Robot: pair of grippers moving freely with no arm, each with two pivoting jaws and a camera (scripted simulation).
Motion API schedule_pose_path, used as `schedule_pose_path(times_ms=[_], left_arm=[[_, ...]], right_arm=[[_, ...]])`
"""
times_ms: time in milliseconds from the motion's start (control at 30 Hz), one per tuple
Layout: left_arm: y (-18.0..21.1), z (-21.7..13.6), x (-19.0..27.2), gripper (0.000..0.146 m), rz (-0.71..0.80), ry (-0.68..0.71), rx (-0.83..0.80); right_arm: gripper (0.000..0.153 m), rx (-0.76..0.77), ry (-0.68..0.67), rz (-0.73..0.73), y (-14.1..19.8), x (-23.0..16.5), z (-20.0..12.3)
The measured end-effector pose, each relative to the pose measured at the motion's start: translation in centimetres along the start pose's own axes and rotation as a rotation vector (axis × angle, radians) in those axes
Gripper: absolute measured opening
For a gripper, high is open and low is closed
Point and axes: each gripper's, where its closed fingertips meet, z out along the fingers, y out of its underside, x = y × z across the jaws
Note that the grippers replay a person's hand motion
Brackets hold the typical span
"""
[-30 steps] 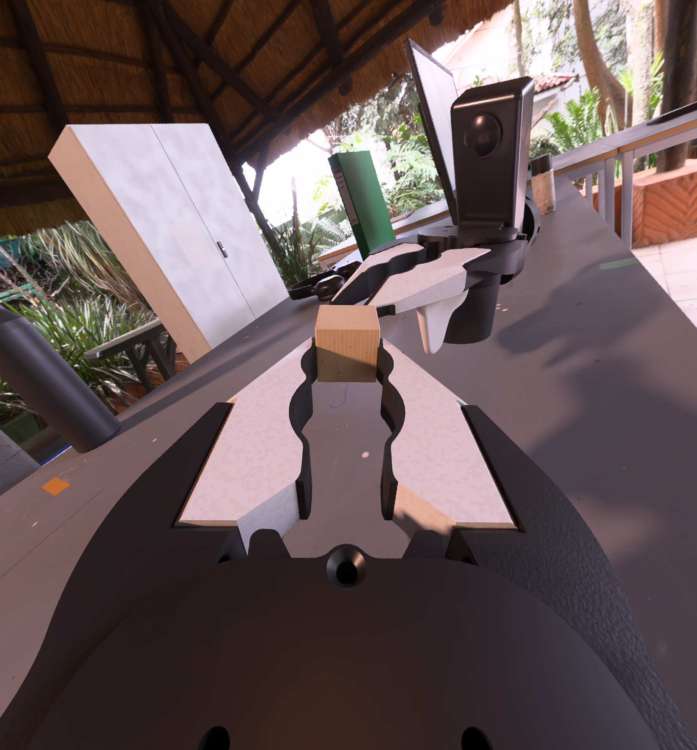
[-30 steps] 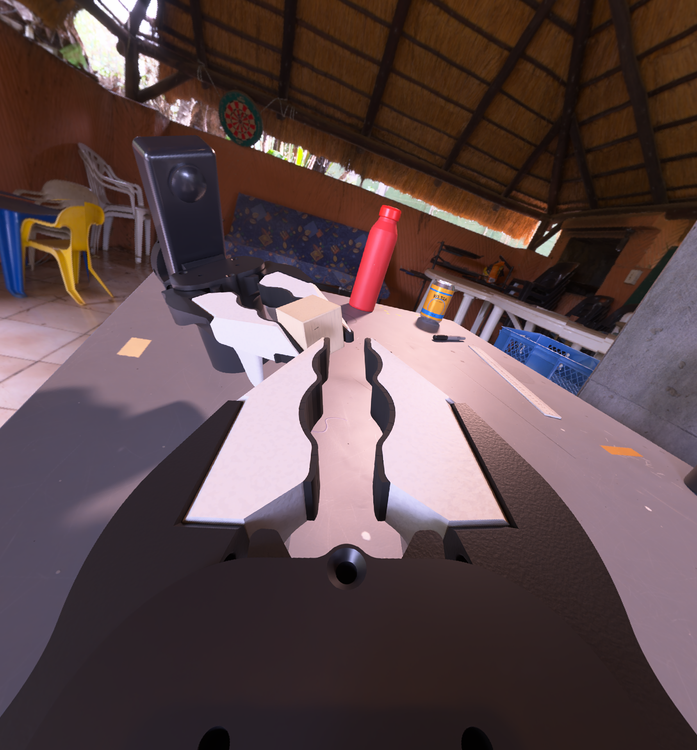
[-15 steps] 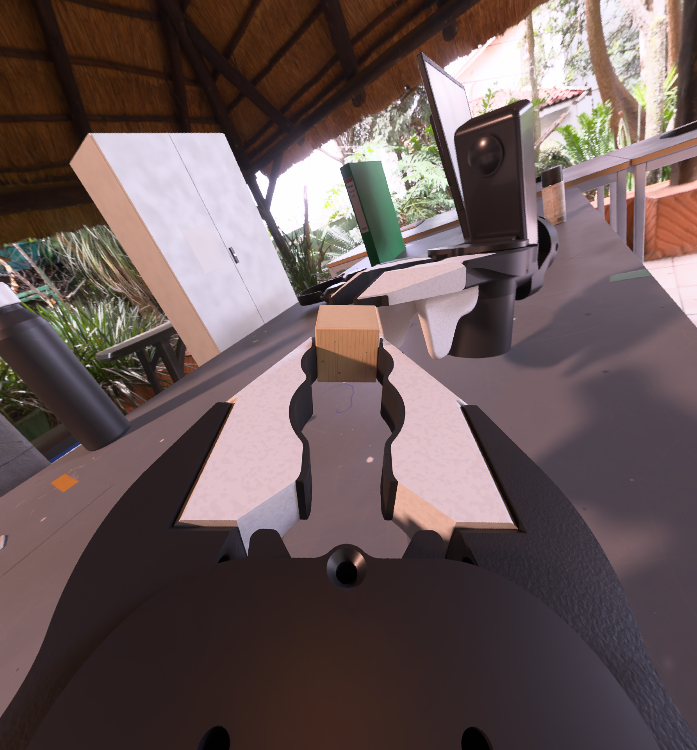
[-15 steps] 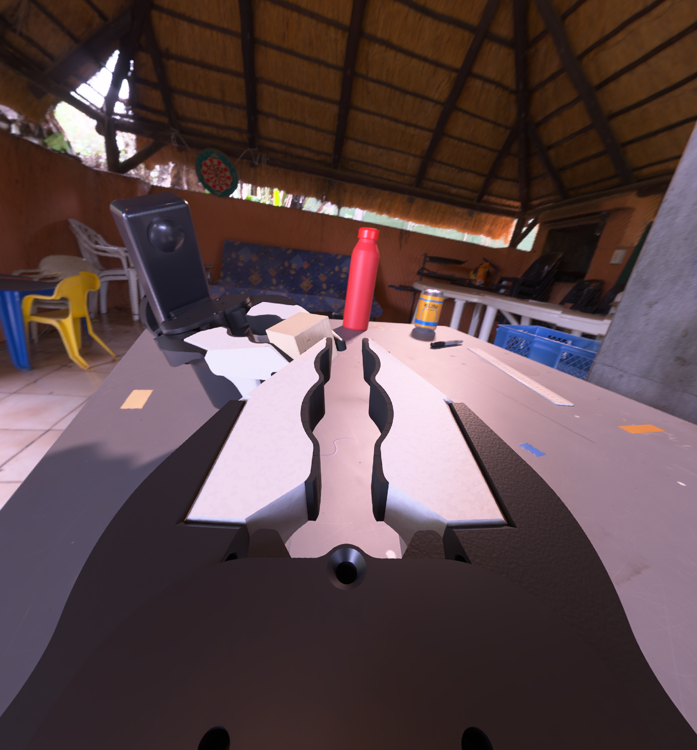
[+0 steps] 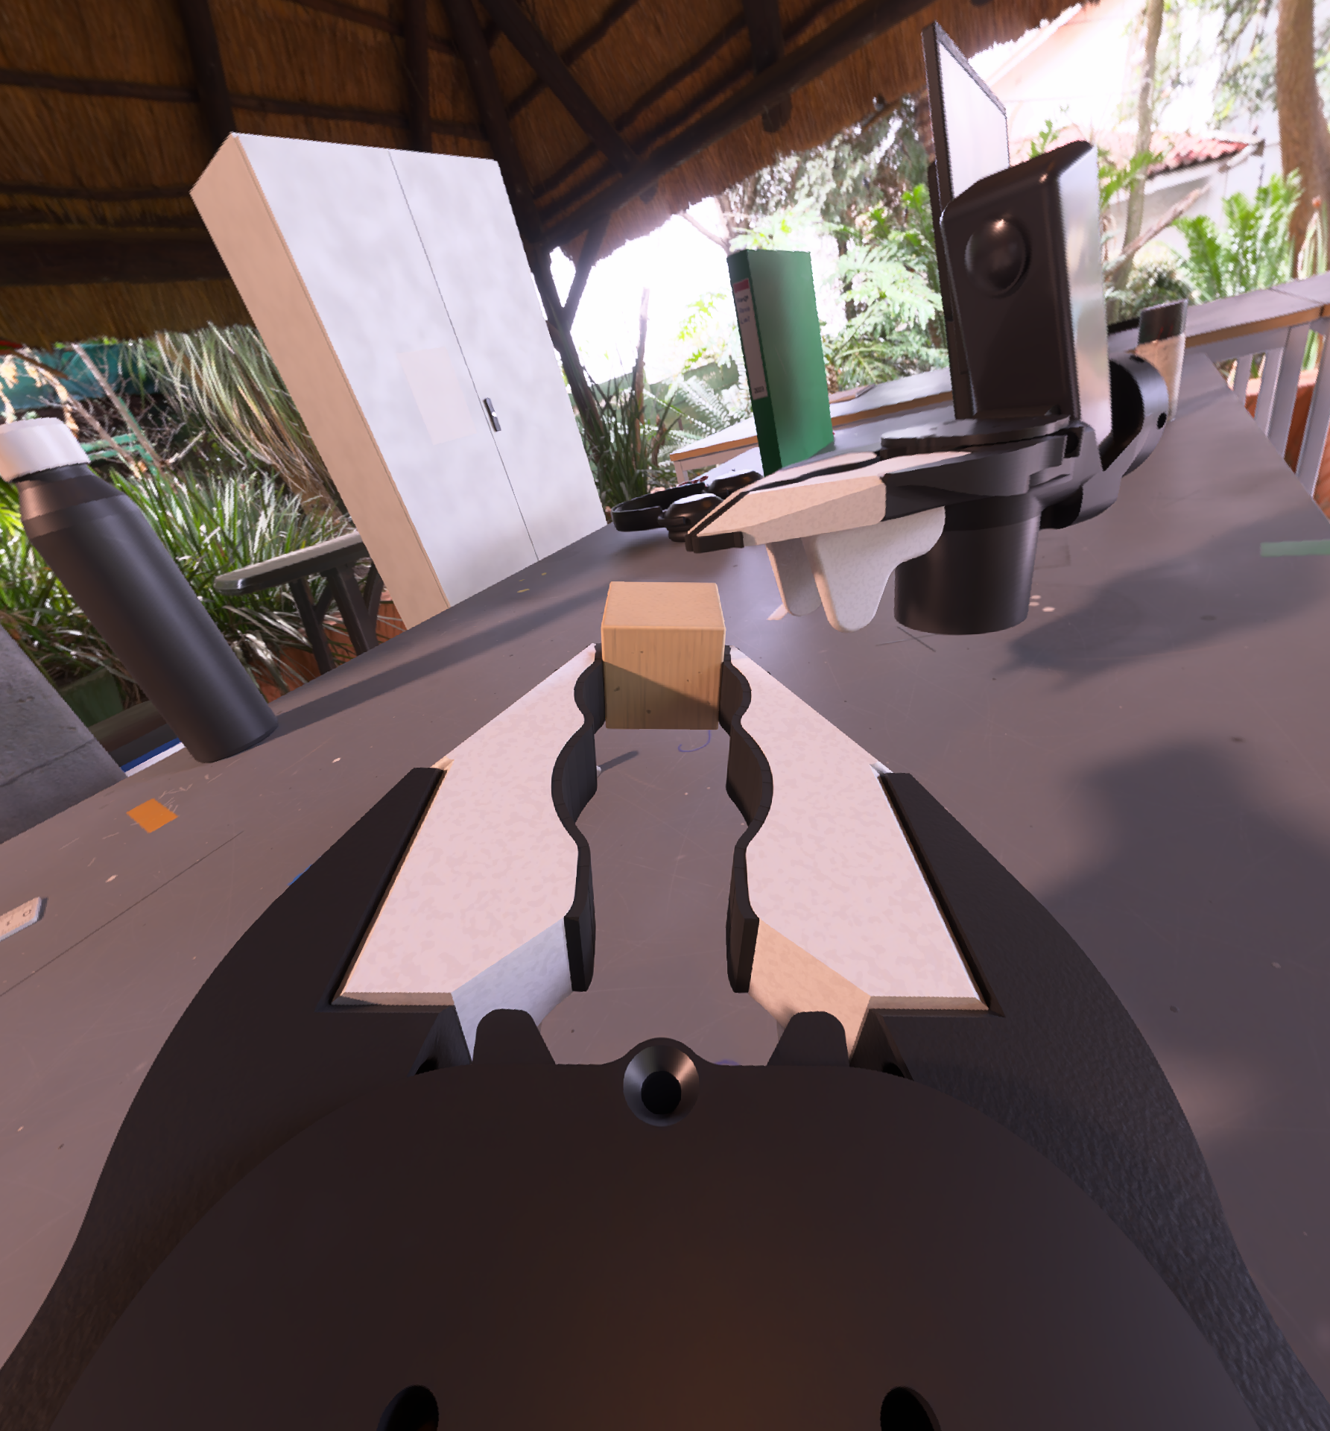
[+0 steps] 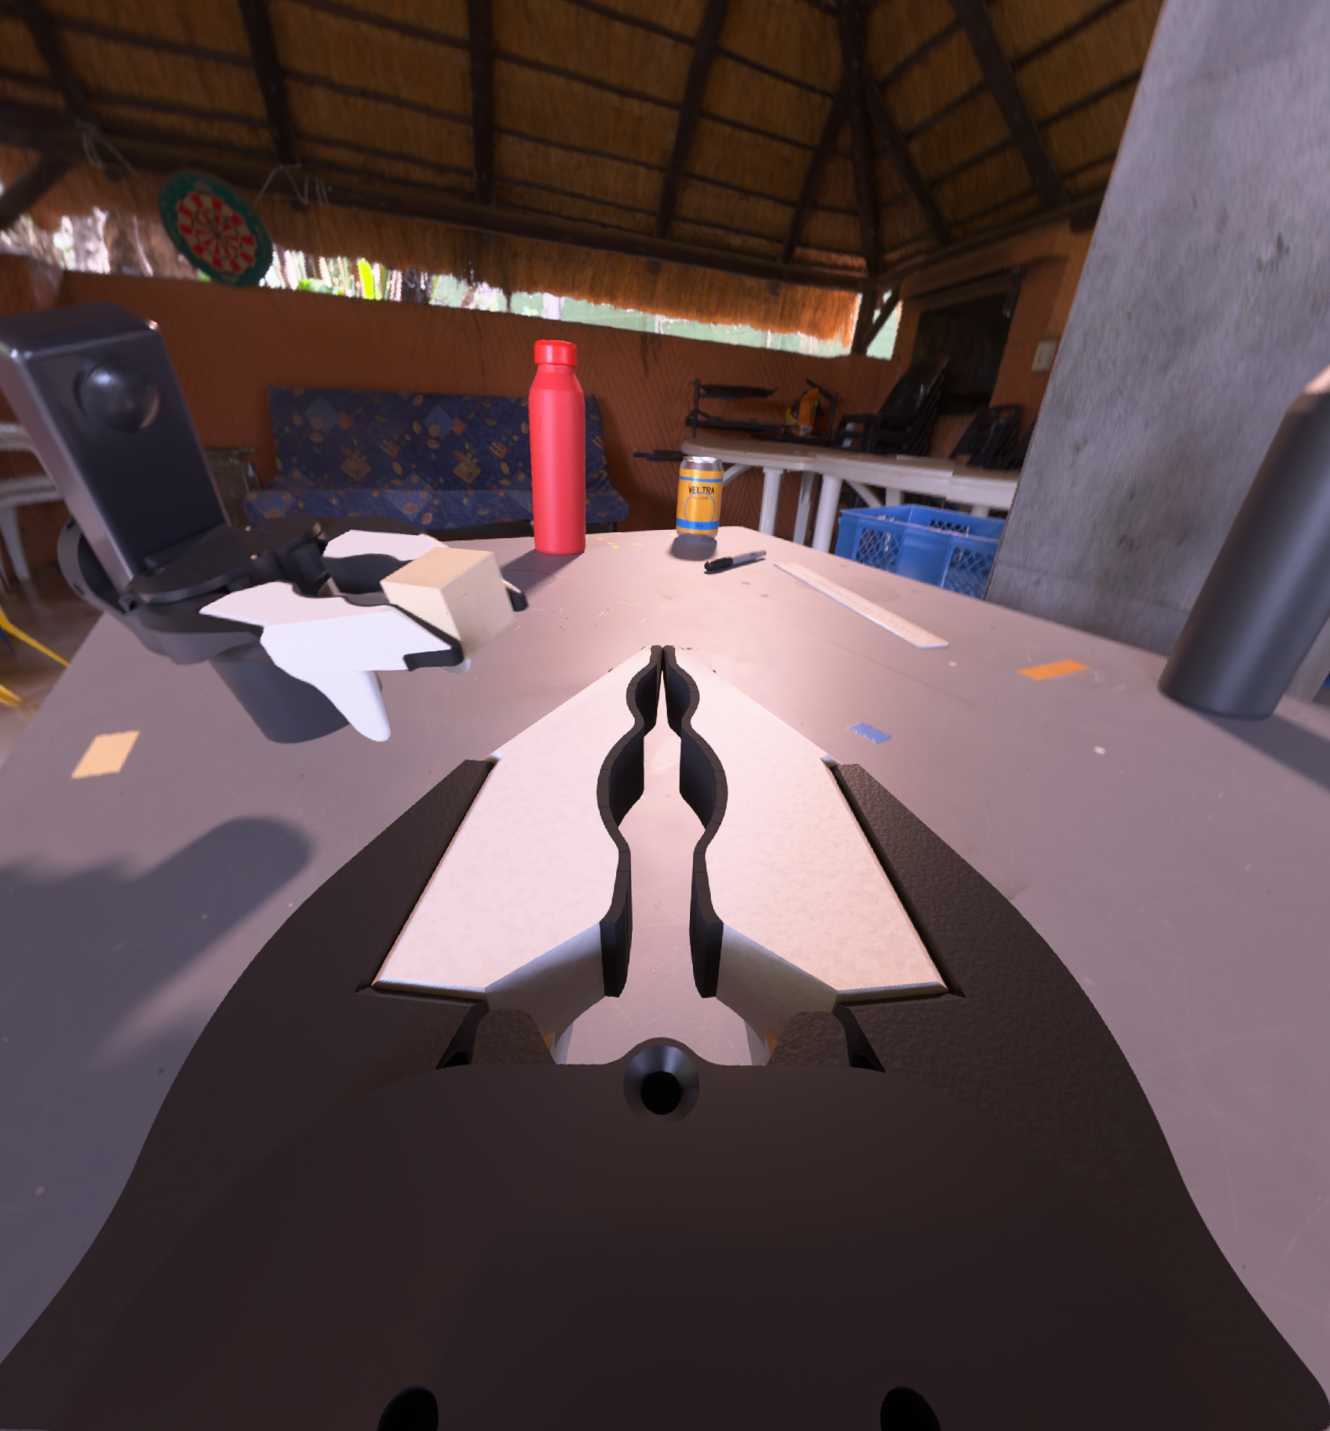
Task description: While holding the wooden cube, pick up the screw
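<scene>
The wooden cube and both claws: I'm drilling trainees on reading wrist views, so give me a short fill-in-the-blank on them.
1. The wooden cube is clamped at the tips of the ___ claw.
2. The right claw has its jaws ___.
3. The bottle beside the yellow can is ___.

Missing words: left; shut; red

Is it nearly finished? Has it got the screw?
Done: the left hand-held gripper grips the wooden cube. In hand: the right hand-held gripper is shut at its tips, but no screw shows between them. Left: making sure the screw is really picked up.
</scene>
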Motion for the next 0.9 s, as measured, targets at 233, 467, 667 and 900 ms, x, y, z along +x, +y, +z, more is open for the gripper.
schedule_pose_path(times_ms=[233,467,667,900], left_arm=[[-0.2,-0.2,-0.8,0.028,-0.045,-0.022,0.02],[-0.3,-0.3,-0.7,0.028,-0.04,-0.026,0.025],[-0.4,-0.4,-0.9,0.028,-0.053,-0.03,0.037],[-0.4,-0.4,-0.5,0.028,-0.034,-0.009,0.03]], right_arm=[[0.016,-0.135,0.08,0.099,0.7,4.7,-2.4],[0.052,-0.342,-0.009,-0.12,1.9,6.6,-2.0],[0.069,-0.841,-0.201,-0.307,9.4,7.7,1.5],[0.027,-1.084,-0.277,-0.049,13.0,9.0,3.3]])
